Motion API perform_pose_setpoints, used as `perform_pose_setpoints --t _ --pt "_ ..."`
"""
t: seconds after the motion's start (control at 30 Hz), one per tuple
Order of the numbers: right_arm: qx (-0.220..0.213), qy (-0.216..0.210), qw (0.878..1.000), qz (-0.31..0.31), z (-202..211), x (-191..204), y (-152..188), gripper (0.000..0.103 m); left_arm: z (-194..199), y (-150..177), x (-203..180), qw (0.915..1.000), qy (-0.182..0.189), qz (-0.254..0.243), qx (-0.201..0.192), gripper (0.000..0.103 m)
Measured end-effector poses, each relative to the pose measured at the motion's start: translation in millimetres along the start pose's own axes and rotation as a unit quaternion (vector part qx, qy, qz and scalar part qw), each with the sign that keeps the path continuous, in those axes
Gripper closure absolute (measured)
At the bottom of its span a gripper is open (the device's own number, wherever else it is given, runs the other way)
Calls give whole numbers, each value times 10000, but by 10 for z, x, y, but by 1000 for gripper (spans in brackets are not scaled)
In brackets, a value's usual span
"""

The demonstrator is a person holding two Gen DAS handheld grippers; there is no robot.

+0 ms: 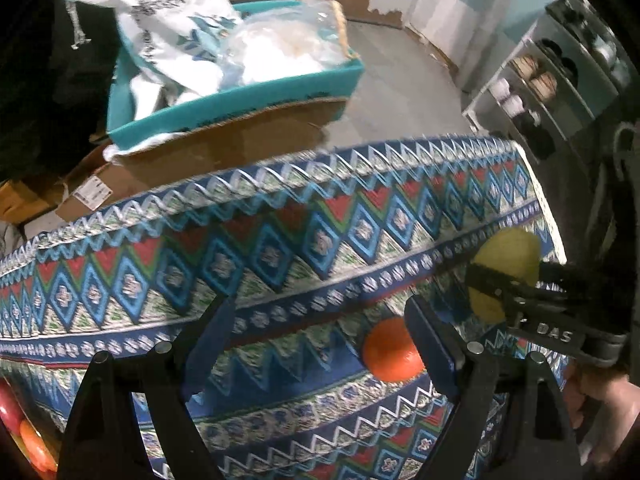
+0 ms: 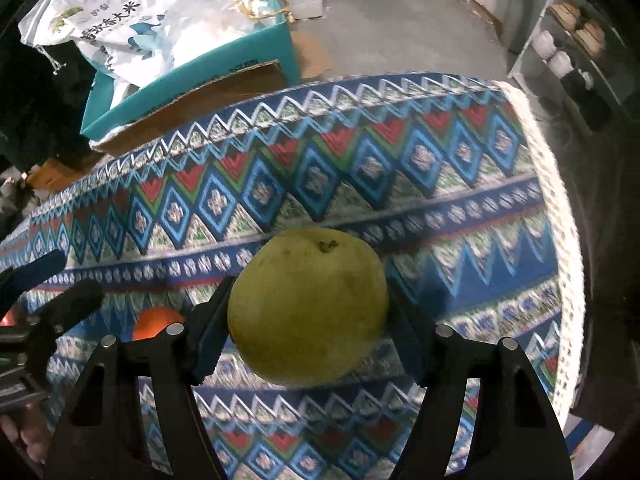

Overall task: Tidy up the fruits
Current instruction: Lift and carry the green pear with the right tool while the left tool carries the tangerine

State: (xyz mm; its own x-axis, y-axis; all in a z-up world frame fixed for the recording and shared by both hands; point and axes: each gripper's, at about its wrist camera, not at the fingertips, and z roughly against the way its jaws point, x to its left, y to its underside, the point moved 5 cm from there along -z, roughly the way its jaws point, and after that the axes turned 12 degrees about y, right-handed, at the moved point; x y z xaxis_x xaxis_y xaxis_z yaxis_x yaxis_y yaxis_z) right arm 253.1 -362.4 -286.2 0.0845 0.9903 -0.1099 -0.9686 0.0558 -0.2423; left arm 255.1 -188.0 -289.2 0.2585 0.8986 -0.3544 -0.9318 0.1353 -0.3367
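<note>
The right gripper [image 2: 308,316] seemingly grips the round pear [image 2: 308,304] — it may roll out; the left gripper [image 1: 320,332], open, crowds the orange [image 1: 390,350].

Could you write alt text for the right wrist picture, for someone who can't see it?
A yellow-green pear sits between the two black fingers of the right gripper, above a blue patterned tablecloth. An orange fruit lies to its left.

Yellow-green pear [image 2: 308,306], orange fruit [image 1: 390,350], blue-red zigzag-patterned tablecloth [image 2: 360,160].
</note>
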Motion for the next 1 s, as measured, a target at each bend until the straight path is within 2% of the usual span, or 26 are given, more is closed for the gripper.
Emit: perform_pose_setpoints --t 0.33,0.57,0.7,0.77,0.83,0.9,1.0 --pt "-71 59 9995 -314 177 -440 244 31 -320 211 -269 9994 28 -235 266 15" --pt "-63 -1 9992 -385 196 -485 319 31 -447 322 -305 9987 -68 -360 348 16" --pt "-81 -6 9993 -366 217 -465 332 31 -464 347 -326 9988 109 -370 309 30" --pt "-94 -27 9993 -373 226 -451 327 31 -460 354 -378 9981 209 -496 297 45" --pt "-101 -46 9992 -385 236 -437 325 31 -474 358 -462 9973 239 -632 304 53" --pt "-122 -54 9992 -366 255 -418 318 31 -472 368 -523 9965 42 -780 306 54" --pt "-193 -41 9993 -309 303 -391 314 31 -407 361 -552 9960 -1 -868 209 54"
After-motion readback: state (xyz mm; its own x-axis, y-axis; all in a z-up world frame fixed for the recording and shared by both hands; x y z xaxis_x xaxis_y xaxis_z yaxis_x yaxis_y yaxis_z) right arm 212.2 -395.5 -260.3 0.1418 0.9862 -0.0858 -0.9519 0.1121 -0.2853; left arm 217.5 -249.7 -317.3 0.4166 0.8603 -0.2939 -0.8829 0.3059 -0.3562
